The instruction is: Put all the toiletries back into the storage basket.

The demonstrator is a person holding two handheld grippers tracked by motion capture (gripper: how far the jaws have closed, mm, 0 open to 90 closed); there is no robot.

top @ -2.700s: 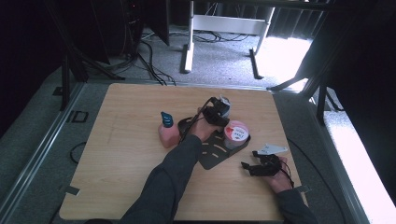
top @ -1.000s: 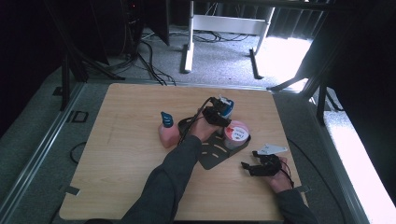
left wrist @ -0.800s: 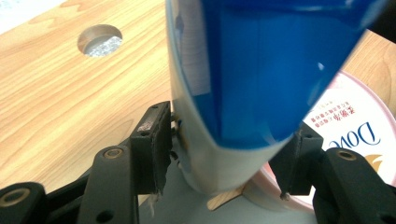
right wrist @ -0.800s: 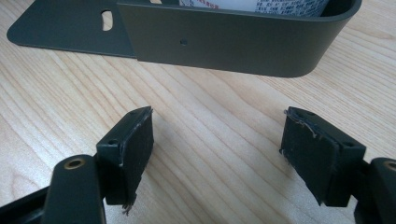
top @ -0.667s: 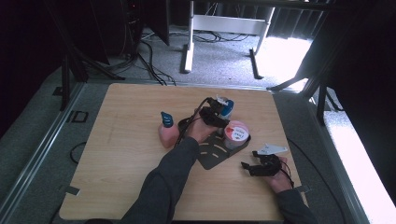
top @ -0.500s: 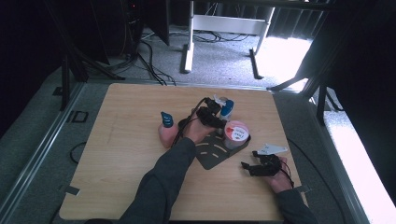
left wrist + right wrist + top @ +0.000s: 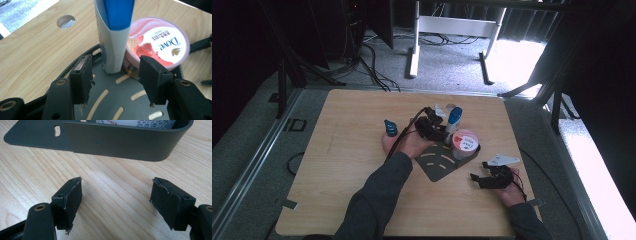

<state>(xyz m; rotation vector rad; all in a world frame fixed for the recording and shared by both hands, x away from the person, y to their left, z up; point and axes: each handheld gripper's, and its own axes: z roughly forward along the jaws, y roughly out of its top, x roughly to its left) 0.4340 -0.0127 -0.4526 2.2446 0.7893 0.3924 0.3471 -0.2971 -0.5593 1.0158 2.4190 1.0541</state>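
A dark grey slotted tray point(image 7: 438, 167) with a curved raised wall at one end lies on the wooden desk point(image 7: 337, 165), and it holds two things. One is a round pink tub point(image 7: 464, 142) with a "Dove" lid; it sits at the walled end, close against the curve. The other is a white tube with a blue cap point(image 7: 453, 119), standing upright on the tray floor just beside the tub, on the tub's far-left side in the high view. In the left claw view the tube point(image 7: 113, 37) appears to touch the tub point(image 7: 160, 41), and its base rests on the tray floor point(image 7: 105, 100) next to a slot.

The left claw point(image 7: 115, 77) points at the tube's base. Its jaws stand fairly wide, one on each side of the tube and a little short of it, with neither pad touching, so the tube stands free. The opening has just narrowed slightly.

The right claw point(image 7: 116, 200) rests low over bare desk, wide apart with nothing between the pads, facing the outside of the tray's curved wall point(image 7: 125, 142); the tub's printed side point(image 7: 140, 123) peeks over the rim.

A small blue-topped item point(image 7: 390, 127) stands on the desk left of the left hand point(image 7: 409, 145), well apart from the tray.
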